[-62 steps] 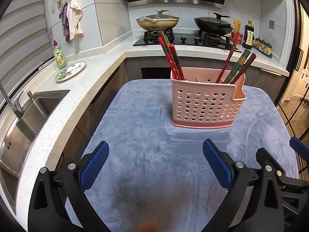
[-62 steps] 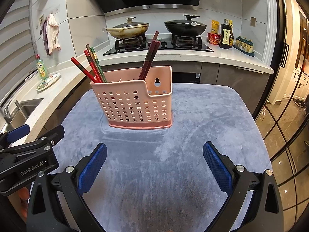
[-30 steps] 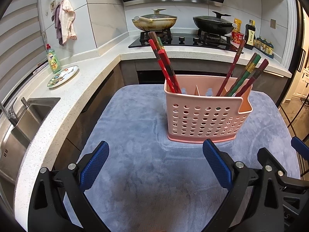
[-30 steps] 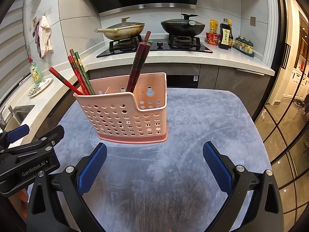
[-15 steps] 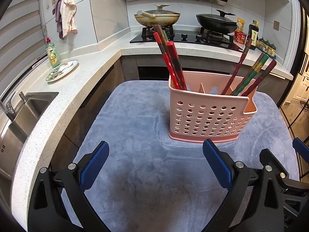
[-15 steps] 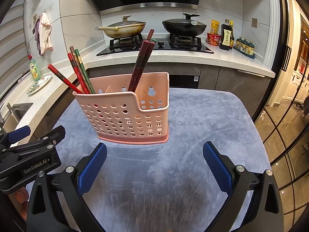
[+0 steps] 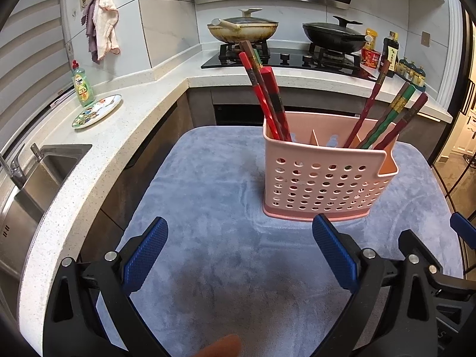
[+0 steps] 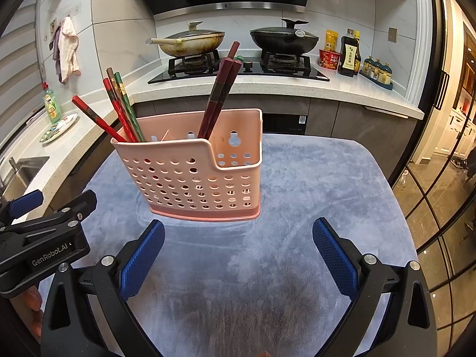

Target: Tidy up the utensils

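Chopsticks are standing in the pink utensil caddy [image 7: 325,178], which is sitting on the grey cloth [image 7: 214,238] and serving as the reference for everything else. One cluster of red chopsticks [image 7: 267,98] is leaning out of the caddy's left compartment, and a mixed red and green cluster [image 7: 386,113] is leaning out of its right compartment; a divider is showing between them. In the right wrist view the dark red pair [image 8: 220,92] is rising from mid-caddy.

Both grippers are hovering in front of the caddy, clear of it. The left gripper [image 7: 238,253] is hanging with its fingers spread wide and holding nothing; the right gripper [image 8: 238,253] is doing the same.

Judging by the colours split across compartments, the step in hand is probably picking one stick to regroup. To do it well, the chosen gripper should be approaching from above the caddy, closing on a single shaft well above the rim, where the sticks are fanning apart, and lifting along the stick's own lean so neighbours are not dragged or the light caddy tipped.
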A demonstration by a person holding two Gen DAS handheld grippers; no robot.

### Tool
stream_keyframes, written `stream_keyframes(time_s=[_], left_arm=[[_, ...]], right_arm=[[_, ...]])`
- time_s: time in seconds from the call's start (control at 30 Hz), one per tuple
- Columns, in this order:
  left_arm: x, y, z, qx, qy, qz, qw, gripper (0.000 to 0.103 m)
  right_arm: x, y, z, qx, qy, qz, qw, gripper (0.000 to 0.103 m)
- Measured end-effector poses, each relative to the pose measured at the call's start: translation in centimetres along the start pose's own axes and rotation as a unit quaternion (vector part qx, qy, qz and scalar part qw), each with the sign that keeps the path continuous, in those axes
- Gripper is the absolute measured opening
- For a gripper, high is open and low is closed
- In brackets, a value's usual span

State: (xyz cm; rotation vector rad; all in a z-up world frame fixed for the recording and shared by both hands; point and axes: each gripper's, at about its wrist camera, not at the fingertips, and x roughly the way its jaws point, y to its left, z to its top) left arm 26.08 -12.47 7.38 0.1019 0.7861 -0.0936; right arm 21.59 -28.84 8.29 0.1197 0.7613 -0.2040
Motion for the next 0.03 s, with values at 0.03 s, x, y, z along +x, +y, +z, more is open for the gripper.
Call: stream_keyframes(time_s=[0.03], left_arm=[[-0.03, 0.07, 0.00, 0.000, -0.001, 0.001, 1.0000, 0.093]], right_arm=[[0.03, 0.05, 0.01, 0.000, 0.000, 0.000, 1.000, 0.096]])
